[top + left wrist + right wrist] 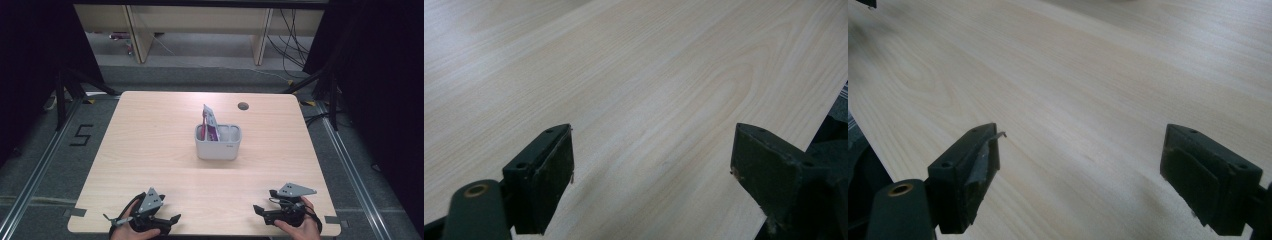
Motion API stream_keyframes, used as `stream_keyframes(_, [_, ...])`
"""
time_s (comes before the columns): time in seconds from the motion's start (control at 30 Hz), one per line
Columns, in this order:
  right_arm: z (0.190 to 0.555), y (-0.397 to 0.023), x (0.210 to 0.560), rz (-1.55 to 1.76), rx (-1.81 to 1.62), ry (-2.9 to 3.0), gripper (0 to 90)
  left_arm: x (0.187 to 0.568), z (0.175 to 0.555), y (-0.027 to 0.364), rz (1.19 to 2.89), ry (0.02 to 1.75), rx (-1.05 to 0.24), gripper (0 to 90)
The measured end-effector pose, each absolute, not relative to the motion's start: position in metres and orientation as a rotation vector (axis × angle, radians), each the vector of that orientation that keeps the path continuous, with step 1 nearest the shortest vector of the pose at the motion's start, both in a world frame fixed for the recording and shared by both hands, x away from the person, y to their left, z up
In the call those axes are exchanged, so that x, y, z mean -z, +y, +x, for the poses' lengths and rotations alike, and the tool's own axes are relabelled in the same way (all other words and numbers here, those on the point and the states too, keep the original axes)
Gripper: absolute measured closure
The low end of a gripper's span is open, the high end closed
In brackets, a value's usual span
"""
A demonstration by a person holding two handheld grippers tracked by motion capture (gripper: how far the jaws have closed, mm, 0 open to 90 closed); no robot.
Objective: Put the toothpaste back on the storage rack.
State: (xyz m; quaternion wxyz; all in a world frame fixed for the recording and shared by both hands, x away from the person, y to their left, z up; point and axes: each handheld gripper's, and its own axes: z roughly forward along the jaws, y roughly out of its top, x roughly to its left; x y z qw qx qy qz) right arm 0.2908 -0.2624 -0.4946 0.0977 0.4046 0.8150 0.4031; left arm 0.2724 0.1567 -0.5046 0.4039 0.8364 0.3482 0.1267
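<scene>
Grippers are resting at the near edge of the table (150, 140), one at each corner, well apart from the work. Left gripper (170, 222) is standing with its jaws wide and nothing between them; in the left gripper view bare wood is showing between the pads (549, 175). Right gripper (261, 211) is likewise gaping wide and empty, with bare wood between its pads (975, 175).

White divided caddy (218, 142) is sitting near the table's centre, upright. Pink-and-white packet (210, 122) is standing in its left compartment, leaning and poking up above the rim. The other compartments are looking empty, though their floors are partly hidden.

Risks, as judged from here:
- The caddy is looking light and free-standing; a gripper coming in low from either corner is likely to be shoving it or tipping it.
- The packet is thin and leaning; a pinch on its upper edge is liable to be crumpling it or dragging the caddy up with it.
- One pad of the right gripper is showing a peeling lining (998, 134), so a grip on a slick packet is at risk of slipping.
</scene>
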Motion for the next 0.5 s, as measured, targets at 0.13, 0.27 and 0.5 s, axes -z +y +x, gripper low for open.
stream_keyframes(0.13, [0.2872, -0.2625, 0.4967, 1.234, -1.207, 2.433, 16.5, 0.5044, 0.2723, 0.1569, 2.12, 0.877, -0.318, 16.9])
stream_keyframes(0.27, [0.2861, -0.263, 0.4978, 1.211, -1.208, 2.443, 16.5, 0.5043, 0.2723, 0.1569, 2.121, 0.876, -0.319, 16.9])
stream_keyframes(0.5, [0.2841, -0.2625, 0.4975, 1.189, -1.169, 2.423, 16.5, 0.5045, 0.2724, 0.1567, 2.121, 0.876, -0.318, 16.9])
